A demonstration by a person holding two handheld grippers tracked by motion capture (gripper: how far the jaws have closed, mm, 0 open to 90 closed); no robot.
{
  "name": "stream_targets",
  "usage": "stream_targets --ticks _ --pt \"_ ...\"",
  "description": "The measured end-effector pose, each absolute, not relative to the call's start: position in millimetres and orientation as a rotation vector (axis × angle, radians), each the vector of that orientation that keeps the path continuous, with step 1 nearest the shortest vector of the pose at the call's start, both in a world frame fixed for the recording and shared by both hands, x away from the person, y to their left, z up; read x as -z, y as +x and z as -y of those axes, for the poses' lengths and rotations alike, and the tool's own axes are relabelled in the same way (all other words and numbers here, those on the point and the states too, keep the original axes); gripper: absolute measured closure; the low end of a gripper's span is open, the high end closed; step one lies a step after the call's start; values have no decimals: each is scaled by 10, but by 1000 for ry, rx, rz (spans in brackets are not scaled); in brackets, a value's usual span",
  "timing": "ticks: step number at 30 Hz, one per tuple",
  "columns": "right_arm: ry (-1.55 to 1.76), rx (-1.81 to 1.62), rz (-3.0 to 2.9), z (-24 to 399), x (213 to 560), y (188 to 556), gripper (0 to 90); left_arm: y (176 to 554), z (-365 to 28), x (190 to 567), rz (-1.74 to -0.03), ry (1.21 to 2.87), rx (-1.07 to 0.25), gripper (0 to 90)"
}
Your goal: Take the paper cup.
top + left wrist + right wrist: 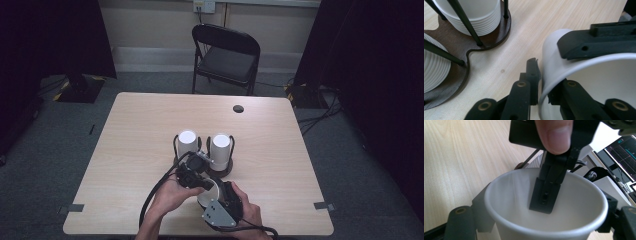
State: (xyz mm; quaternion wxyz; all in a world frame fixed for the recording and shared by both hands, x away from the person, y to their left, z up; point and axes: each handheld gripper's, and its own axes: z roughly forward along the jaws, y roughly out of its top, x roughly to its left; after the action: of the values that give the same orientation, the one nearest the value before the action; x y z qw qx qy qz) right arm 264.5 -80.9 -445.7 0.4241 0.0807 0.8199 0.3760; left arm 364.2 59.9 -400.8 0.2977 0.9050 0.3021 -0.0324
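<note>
Left gripper [200,161]: your jaws are pinched nearly together on the rim of the paper cup [544,202], one jaw inside the wall, one outside.

Right gripper [216,192]: your jaws stand partly apart around the same cup's body, one on each side; from the pictures you cannot tell whether the pads press it.

Paper cup: white, single, between your two grippers, low over the desk [140,125].

Step in hand, as it looks: a cup drawn from the stacks and passed from one gripper to the other. The next move calls for one firm grip before the other lets go, without crushing the thin wall.

Just beyond the left gripper: a dark wooden holder [461,47] with thin black rods, carrying two stacks of cups [187,142] [220,146]. Keep clear of the rods.

Far beyond the desk: a black folding chair [225,57].
</note>
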Motion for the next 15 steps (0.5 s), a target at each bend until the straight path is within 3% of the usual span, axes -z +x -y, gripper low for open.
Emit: stream_targets --ticks 13,15 --pt "256 -976 -2026 865 4439 2661 230 3600 -647 3996 -817 2338 18 732" --pt "274 -979 -2025 891 4439 2668 229 3584 -678 3997 -822 2308 -16 679"
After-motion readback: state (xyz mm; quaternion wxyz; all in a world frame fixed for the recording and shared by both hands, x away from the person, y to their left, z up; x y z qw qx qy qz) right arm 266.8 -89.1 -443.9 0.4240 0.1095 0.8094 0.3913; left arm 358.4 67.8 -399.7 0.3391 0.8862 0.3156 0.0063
